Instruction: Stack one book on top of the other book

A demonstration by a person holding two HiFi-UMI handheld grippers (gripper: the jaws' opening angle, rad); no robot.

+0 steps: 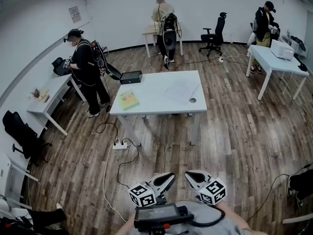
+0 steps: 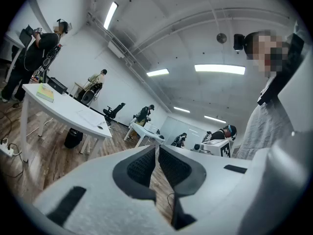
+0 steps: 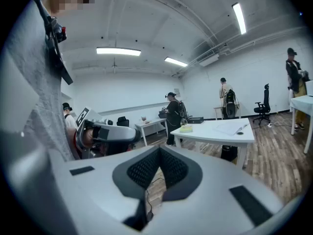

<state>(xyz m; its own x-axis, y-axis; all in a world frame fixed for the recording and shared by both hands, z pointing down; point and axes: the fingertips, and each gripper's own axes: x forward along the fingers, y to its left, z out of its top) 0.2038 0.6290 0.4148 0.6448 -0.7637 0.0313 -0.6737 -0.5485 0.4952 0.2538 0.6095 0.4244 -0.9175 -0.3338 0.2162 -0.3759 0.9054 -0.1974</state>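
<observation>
Closest in, the left gripper [image 1: 168,179] and the right gripper [image 1: 190,176] sit side by side just in front of the person's body. Their tips angle toward each other with a small gap between the two. In the left gripper view its black ribbed pads [image 2: 142,168] are drawn almost together, leaving only a sliver, with nothing between them. In the right gripper view its pads [image 3: 144,169] are pressed fully together, likewise empty.

Below and ahead of both grippers runs the brown wood-plank floor [image 1: 234,131]. A white power strip [image 1: 120,145] lies on it, ahead and to the left of the left gripper.

Well ahead of both grippers stands the white rectangular tabletop [image 1: 156,102]. The yellow-green softcover book [image 1: 128,100] lies flat near the tabletop's front left corner, ahead-left of the left gripper and well apart from both. Farther off along the same edge, at the far left corner, lies a black rectangular block [image 1: 131,77]; whether it is a book or a case I cannot tell. It lies apart from the yellow-green book.

Ahead of the right gripper, pale paper sheets [image 1: 182,89] lie on the tabletop's right half, with a small round grey item [image 1: 192,100] just beside them. Farthest off, left of the tabletop, a person in black clothes [image 1: 85,62] stands at another desk.
</observation>
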